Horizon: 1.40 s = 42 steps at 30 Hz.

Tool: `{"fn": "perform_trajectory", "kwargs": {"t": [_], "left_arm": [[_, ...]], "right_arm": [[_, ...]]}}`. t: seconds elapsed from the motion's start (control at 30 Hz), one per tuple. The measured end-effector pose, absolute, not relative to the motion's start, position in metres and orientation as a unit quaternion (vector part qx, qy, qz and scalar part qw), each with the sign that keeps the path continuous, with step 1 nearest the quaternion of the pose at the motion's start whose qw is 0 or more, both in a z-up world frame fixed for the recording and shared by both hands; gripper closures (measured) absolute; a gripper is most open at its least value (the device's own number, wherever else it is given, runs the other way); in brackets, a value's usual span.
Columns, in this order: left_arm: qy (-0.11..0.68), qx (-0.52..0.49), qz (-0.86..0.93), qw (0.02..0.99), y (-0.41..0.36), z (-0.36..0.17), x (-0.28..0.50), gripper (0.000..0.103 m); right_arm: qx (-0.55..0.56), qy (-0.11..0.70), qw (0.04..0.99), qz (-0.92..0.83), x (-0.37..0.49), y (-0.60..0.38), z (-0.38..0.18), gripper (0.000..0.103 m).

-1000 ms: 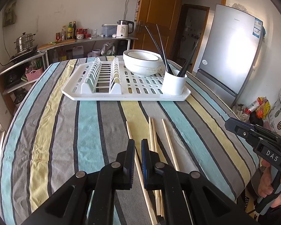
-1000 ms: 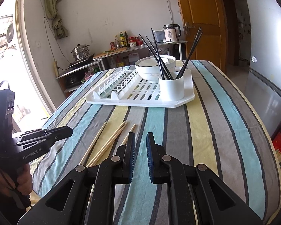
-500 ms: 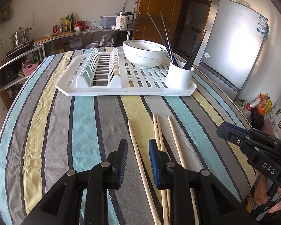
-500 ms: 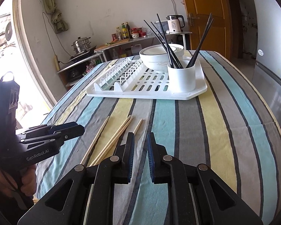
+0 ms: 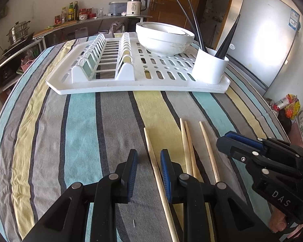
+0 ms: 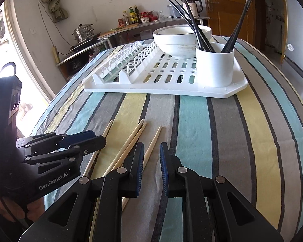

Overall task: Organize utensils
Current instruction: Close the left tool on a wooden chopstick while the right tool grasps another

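Note:
Several wooden chopsticks lie on the striped tablecloth, also in the right wrist view. My left gripper is open, low over the cloth, its jaws either side of the leftmost chopstick. My right gripper is open a little and empty, just right of the rightmost chopstick; it shows from the side in the left wrist view. A white cup holding black chopsticks stands on the white drying rack.
White bowls sit stacked on the rack's far side. A grey fridge stands right of the table. A counter with a kettle, bottles and a steamer pot runs along the back wall.
Both grippers have moved forward and down toward the wooden chopsticks. The left gripper has opened from nearly shut; the right has opened slightly.

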<state>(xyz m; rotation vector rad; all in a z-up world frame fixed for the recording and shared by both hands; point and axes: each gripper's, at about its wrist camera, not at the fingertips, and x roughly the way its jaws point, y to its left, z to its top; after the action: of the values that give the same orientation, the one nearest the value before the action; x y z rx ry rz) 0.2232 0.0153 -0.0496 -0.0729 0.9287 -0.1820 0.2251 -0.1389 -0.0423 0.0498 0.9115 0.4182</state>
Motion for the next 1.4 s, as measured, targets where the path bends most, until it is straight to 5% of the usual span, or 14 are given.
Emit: {"fn": "perform_trajectory", "kwargs": {"t": [0.2,0.4,1.4], "left_arm": [[0.439,-0.037,-0.086,0.893,0.018,-0.051,0.227,0.082],[0.435,-0.034,-0.075,0.897,0.021,-0.052,0.229,0.096],[0.448,-0.005,-0.071,0.891,0.014,-0.049,0.234,0.098]], "right_arm": [[0.01,0.453,0.87,0.195,0.24,-0.129,-0.053,0.087],[-0.033,0.45,0.872,0.191,0.239,-0.12,-0.052,0.088],[-0.06,0.446,0.869,0.207,0.238,-0.128,-0.045,0.098]]}}
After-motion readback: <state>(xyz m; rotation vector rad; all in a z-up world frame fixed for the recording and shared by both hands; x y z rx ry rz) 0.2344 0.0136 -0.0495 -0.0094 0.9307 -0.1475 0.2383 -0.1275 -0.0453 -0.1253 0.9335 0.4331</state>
